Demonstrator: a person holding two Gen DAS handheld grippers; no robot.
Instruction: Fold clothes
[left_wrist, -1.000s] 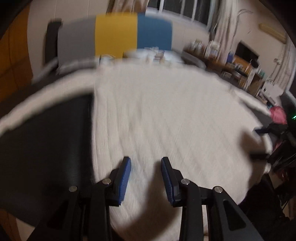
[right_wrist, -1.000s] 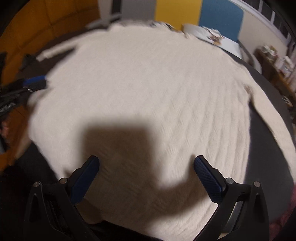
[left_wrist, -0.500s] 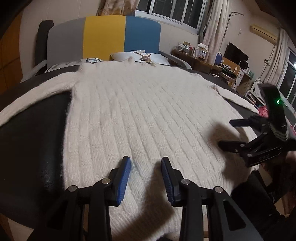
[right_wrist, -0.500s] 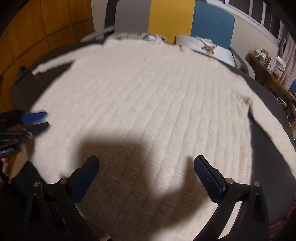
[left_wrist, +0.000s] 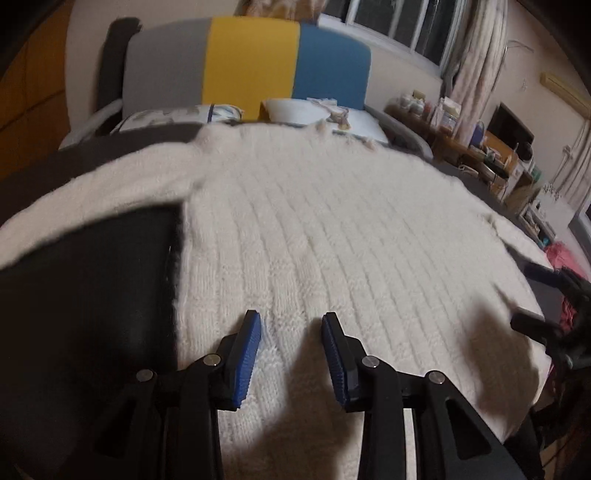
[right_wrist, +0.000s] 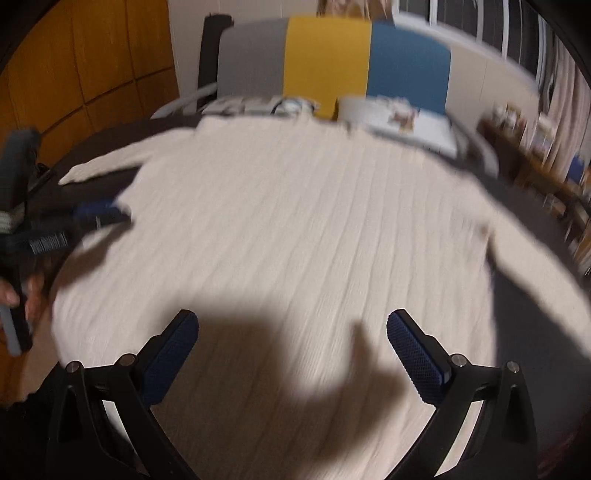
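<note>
Both grippers hang empty over the sweater (left_wrist: 332, 229): the left gripper (left_wrist: 291, 325) with jaws narrowly apart near the hem, the right gripper (right_wrist: 291, 332) spread wide. Neither pinches any knit. The sweater lies flat, face up on a dark table (left_wrist: 85, 295), its collar at the far side and sleeves stretched left and right. A shallow pinch could catch only one layer, so the fold would drag crooked. Bare table beside the left sleeve (left_wrist: 92, 192) leaves room; a striped chair (left_wrist: 251, 66) crowds the far edge.
</note>
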